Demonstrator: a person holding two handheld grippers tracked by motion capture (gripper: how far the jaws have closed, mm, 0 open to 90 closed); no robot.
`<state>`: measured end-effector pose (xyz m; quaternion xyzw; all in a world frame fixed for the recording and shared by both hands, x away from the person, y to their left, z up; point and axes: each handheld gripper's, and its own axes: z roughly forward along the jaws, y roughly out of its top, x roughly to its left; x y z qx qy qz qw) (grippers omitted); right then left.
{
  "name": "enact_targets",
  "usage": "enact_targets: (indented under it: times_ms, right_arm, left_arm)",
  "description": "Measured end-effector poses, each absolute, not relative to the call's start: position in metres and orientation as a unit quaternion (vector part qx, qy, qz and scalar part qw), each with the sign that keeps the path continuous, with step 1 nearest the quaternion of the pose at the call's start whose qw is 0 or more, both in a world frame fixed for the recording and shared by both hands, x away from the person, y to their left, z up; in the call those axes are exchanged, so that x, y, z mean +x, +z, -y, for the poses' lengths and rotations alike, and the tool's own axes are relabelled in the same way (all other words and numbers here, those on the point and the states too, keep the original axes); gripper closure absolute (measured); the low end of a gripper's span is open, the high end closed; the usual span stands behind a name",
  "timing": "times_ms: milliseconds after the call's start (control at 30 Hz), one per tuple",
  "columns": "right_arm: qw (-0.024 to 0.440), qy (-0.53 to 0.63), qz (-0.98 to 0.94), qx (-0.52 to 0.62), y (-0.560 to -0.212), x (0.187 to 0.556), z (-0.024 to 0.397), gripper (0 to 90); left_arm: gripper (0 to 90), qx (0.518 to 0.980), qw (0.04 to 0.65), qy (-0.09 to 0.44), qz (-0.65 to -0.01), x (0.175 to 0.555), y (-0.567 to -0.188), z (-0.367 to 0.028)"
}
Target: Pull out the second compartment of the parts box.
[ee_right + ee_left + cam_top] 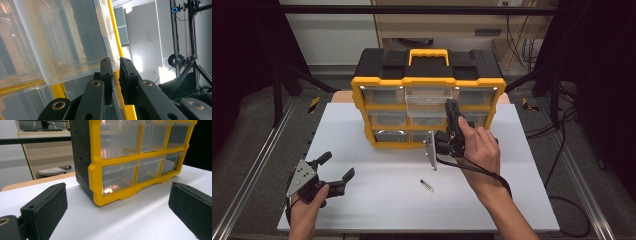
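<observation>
The right claw (115,63) pinches the front lip of the pulled-out clear drawer (62,42).

The yellow-and-black drawer cabinet (428,95) stands across the far middle of the white table (377,195), blocking the way behind it. Its top middle drawer (428,102) sticks out, and the right gripper (454,116) sits closed at that drawer's front edge, so the approach to the cabinet's right half is taken up by that hand and its trailing cable. The left half of the cabinet's front has bare table before it. The left gripper (337,170) rests near the left front, jaws wide apart. 1 small dark cylinder (426,185) lies mid-table; around it the surface is free.
</observation>
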<state>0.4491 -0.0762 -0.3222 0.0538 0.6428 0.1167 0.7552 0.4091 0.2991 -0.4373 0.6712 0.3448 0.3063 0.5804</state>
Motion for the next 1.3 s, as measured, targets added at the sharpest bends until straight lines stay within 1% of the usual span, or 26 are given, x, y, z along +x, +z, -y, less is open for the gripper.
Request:
enact_targets:
  times_ms: [1300]
  right_arm:
    - [0.744, 0.141, -0.650, 0.062, -0.322, 0.422, 0.078, 79.8]
  left_arm:
    - [2.0, 0.672, 0.580, 0.307, -0.344, 0.409, -0.437, -0.299]
